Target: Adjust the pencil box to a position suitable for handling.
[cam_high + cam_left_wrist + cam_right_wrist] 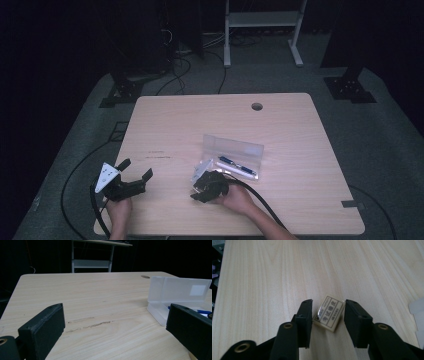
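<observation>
A small cream eraser (328, 314) with a dark printed label lies flat on the wooden table (262, 277), turned at an angle. My right gripper (328, 302) straddles it, and both black pads meet its corners. In the high view that gripper (199, 193) sits low over the table, just in front of a clear plastic pencil case (235, 145). The case stands open with its lid up, and a blue pen (238, 166) lies inside. My left gripper (136, 168) rests at the front left, open and holding nothing. Its own view (115, 309) looks across the table toward the case (180, 288).
A round cable hole (257, 106) sits near the table's far edge. Cables trail from both grippers off the front edge. A white metal frame (262, 20) and dark stands are on the floor beyond the table. Faint scuff marks (90, 325) show on the wood.
</observation>
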Demonstrator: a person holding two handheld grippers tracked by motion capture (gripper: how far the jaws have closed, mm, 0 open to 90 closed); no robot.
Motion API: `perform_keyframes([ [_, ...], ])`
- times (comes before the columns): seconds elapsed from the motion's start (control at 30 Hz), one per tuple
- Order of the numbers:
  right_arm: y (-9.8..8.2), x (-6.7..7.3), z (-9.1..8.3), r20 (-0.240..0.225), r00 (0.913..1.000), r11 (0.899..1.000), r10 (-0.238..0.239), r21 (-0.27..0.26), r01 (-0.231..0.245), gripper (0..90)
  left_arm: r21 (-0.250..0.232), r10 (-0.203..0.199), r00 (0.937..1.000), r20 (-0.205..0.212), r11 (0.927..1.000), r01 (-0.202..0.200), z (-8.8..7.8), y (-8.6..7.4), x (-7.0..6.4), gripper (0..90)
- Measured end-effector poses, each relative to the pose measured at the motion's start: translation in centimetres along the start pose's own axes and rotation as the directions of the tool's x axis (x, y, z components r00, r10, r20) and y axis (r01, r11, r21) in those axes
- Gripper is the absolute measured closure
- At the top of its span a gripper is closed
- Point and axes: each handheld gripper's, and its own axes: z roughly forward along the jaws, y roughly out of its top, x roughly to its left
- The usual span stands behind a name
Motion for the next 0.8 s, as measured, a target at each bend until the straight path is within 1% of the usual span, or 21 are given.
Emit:
perform_keyframes([
  [0.07, 0.0, 0.0, 0.0, 0.003, 1.0, 1.0, 0.003, 0.0, -0.003, 60.7, 0.0, 0.001, 1.0, 0.0, 1.0, -0.001, 0.0, 0.0, 0.0, 1.1],
  [0.13, -0.1, 0.0, 0.0, 0.005, 1.0, 1.0, 0.003, 0.001, -0.003, 64.3, 0.001, 0.002, 1.0, 0.0, 1.0, -0.002, 0.0, 0.0, 0.0, 1.1],
  [0.23, -0.1, -0.1, 0.1, 0.006, 1.0, 1.0, 0.001, 0.001, -0.001, 66.6, 0.0, 0.001, 1.0, -0.002, 1.0, -0.001, -0.1, 0.0, 0.0, 1.1],
  [0.47, -0.1, -0.2, -0.2, -0.002, 1.0, 1.0, 0.0, 0.001, 0.0, 67.7, 0.001, 0.003, 1.0, -0.002, 1.0, -0.003, 0.0, 0.0, 0.0, 1.1],
  [0.8, -0.2, -1.1, -1.9, 0.001, 0.9997, 0.999, 0.024, -0.034, -0.024, 67.9, 0.0, 0.003, 1.0, -0.002, 1.0, -0.003, 0.0, 0.0, 0.0, 1.1],
])
